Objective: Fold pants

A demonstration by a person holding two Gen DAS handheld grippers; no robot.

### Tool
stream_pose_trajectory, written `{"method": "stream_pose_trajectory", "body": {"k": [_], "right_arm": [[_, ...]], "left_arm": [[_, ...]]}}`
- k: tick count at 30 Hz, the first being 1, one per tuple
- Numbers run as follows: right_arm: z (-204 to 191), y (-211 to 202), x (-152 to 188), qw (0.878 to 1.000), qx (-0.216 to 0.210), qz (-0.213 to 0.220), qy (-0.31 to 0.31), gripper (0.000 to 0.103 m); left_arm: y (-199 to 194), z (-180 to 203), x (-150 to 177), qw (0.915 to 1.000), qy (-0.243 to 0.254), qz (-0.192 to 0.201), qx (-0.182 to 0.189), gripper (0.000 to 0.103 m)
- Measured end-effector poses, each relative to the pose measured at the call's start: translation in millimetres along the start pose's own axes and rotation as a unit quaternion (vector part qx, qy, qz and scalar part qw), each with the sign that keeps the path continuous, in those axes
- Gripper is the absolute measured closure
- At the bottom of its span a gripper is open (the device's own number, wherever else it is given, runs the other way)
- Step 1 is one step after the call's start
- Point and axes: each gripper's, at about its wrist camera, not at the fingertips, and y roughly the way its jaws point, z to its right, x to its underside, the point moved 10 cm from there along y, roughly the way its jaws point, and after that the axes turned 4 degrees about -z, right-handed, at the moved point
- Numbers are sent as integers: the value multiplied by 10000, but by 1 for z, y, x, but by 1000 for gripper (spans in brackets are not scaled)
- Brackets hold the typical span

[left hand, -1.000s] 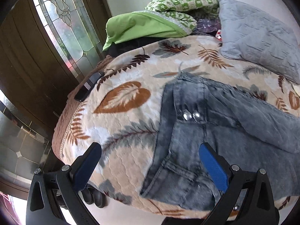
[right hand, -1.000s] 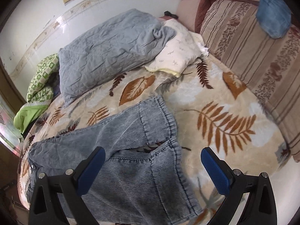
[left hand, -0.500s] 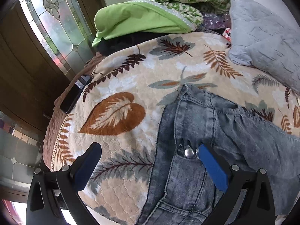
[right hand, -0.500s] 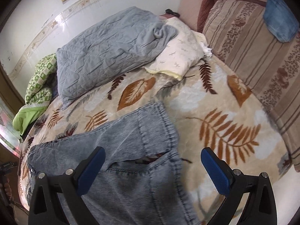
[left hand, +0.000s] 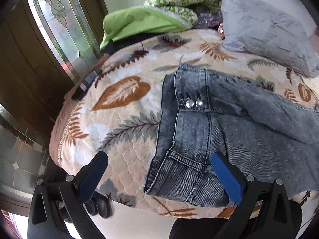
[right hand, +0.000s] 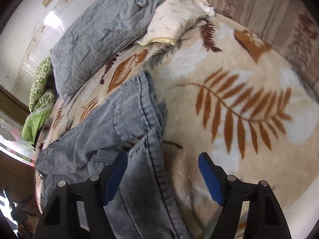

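Left wrist view shows one pair of grey denim pants [left hand: 229,131] spread on the leaf-print blanket [left hand: 123,131], with its waistband toward the blanket's near-left edge and two silver snap buttons [left hand: 193,104] showing at the fly. The legs run off toward the right wrist view, where the two hems [right hand: 147,107] lie one over the other, the upper leg bunched and slightly crooked over the lower; I'd guess the pants are already halved lengthwise and laid flat so the next fold can go across.

Beside the waistband, the left gripper [left hand: 159,176] hangs with its jaws spread wide, holding nothing, one blue pad off the denim and one over it. The right gripper [right hand: 162,178] is likewise wide and empty, straddling the lower hem edge, probably lining up to pinch it.

Farther from the pants, at the blanket's far edge, lie one grey quilted pillow [left hand: 265,31], one cream pillow [right hand: 175,18], and a green bedding heap [left hand: 151,18].
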Motion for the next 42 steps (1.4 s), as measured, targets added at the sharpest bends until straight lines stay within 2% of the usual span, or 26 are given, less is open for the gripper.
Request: {"method": "stream_pose_trajectory", "body": {"k": [5, 7, 11, 14, 19, 20, 22, 24, 26, 27, 28, 31, 35, 38, 40, 42], "right_arm": [[11, -21, 48, 9986, -411, -219, 260, 27], [14, -27, 66, 9949, -785, -277, 574, 27], [19, -21, 93, 9811, -1416, -438, 1243, 27], [21, -12, 100, 9662, -1852, -379, 1750, 27], [25, -1, 103, 9525, -2042, -219, 2248, 27], [27, -2, 102, 9507, -2077, -148, 2298, 29], [31, -2, 100, 9483, -2046, -91, 2423, 41], [34, -1, 99, 9443, -2070, -40, 2558, 48], [35, -1, 99, 9508, -1880, -32, 2461, 60], [37, -2, 97, 9536, -1769, 14, 2434, 73], [42, -6, 97, 9551, -1705, 83, 2422, 79], [43, -19, 88, 9612, -1512, 341, 2283, 84], [40, -53, 75, 9720, -1151, 793, 1888, 85], [44, -79, 70, 9821, -290, 1220, 1405, 87], [56, -78, 72, 9858, 215, 1126, 1226, 87], [63, -72, 72, 9866, 350, 983, 1251, 87]], "left_arm": [[-23, 20, -5, 9993, 205, 262, 168, 0], [-35, 35, -5, 9983, 321, 381, 288, 0], [-55, 61, 1, 9954, 636, 558, 451, 0], [-67, 71, 6, 9935, 801, 646, 477, 0], [-76, 69, 10, 9932, 792, 700, 480, 0], [-77, 69, 10, 9935, 768, 695, 477, 0], [-76, 68, 11, 9940, 734, 656, 487, 0], [-75, 70, 13, 9941, 743, 617, 492, 0], [-75, 73, 14, 9938, 785, 604, 496, 0], [-75, 74, 14, 9937, 812, 599, 490, 0], [-76, 76, 14, 9935, 840, 596, 481, 0], [-75, 79, 14, 9933, 876, 593, 468, 0], [-72, 82, 13, 9935, 894, 536, 455, 0], [-69, 85, 14, 9934, 899, 504, 494, 0], [-65, 89, 15, 9934, 917, 446, 517, 0], [-63, 92, 17, 9932, 949, 419, 527, 0]]}}
